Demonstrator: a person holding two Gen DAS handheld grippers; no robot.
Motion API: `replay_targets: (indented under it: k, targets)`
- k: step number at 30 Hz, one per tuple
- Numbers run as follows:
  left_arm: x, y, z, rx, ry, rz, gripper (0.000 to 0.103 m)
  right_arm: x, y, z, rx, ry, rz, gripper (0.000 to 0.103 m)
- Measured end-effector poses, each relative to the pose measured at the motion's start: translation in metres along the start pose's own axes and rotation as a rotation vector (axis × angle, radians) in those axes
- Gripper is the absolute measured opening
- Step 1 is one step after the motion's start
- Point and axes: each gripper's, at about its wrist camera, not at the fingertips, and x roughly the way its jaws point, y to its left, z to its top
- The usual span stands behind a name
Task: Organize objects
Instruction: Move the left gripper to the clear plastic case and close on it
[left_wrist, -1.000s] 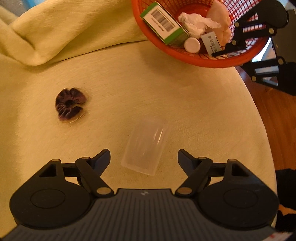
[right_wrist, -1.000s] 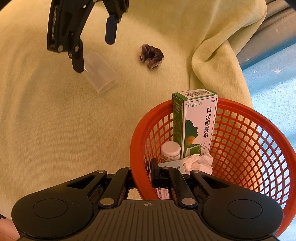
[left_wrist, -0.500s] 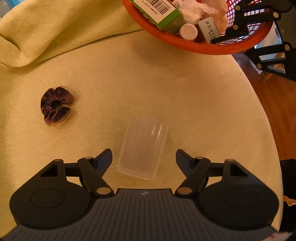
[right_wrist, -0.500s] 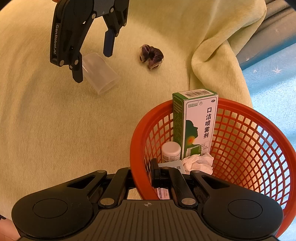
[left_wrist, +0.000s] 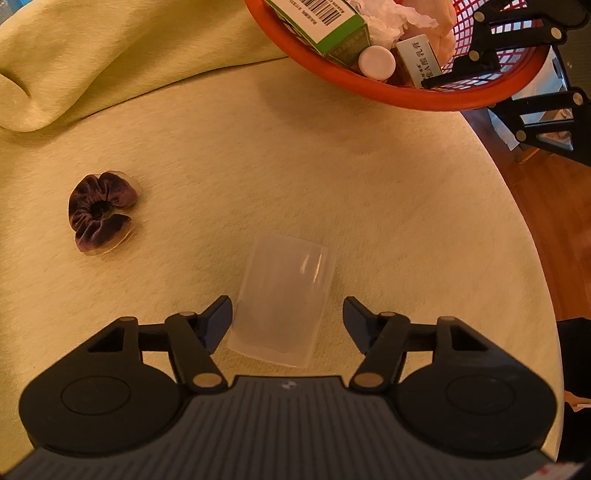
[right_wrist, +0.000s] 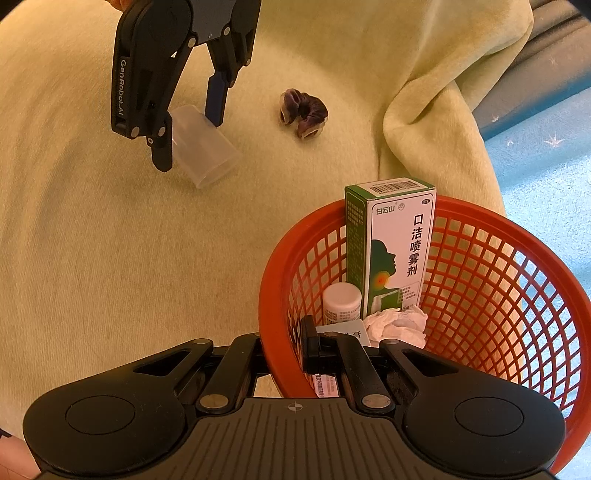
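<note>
A clear plastic cup (left_wrist: 284, 301) lies on its side on the pale yellow cloth (left_wrist: 332, 177). My left gripper (left_wrist: 287, 314) is open, with one finger on each side of the cup's wide end; from the right wrist view the same gripper (right_wrist: 188, 133) straddles the cup (right_wrist: 207, 151). A purple velvet scrunchie (left_wrist: 99, 212) lies to the left, also visible as a scrunchie (right_wrist: 304, 112) beyond the cup. My right gripper (right_wrist: 284, 343) is shut on the rim of the red mesh basket (right_wrist: 480, 295), which holds a green-and-white box (right_wrist: 391, 251), a small white bottle (right_wrist: 341, 302) and crumpled tissue (right_wrist: 397, 323).
The cloth bunches into thick folds (left_wrist: 92, 55) at the back left. The round table's edge drops to a wooden floor (left_wrist: 554, 221) on the right. In the right wrist view a blue carpet (right_wrist: 546, 147) lies beyond the cloth.
My left gripper has moved forward and down over the cup, so the cup now sits between its fingers. The right gripper and basket have stayed put.
</note>
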Motion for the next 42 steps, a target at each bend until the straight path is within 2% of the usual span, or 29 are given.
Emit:
replay_targets:
  k: [9, 20, 31, 42]
  targets:
    - [0.002, 0.003, 0.002, 0.008, 0.004, -0.014, 0.06, 0.001, 0.001, 0.001, 0.0, -0.002, -0.001, 0.001]
    - [0.005, 0.0, 0.005, -0.016, 0.01, -0.011, 0.052, 0.001, 0.001, 0.002, -0.002, -0.003, 0.0, 0.001]
    - [0.002, 0.001, 0.002, -0.051, 0.005, -0.02, 0.051, 0.003, 0.001, 0.0, -0.003, -0.004, 0.0, 0.001]
    - [-0.018, -0.003, -0.003, -0.099, -0.001, -0.012, 0.051, 0.003, 0.0, 0.0, -0.011, 0.0, 0.001, 0.001]
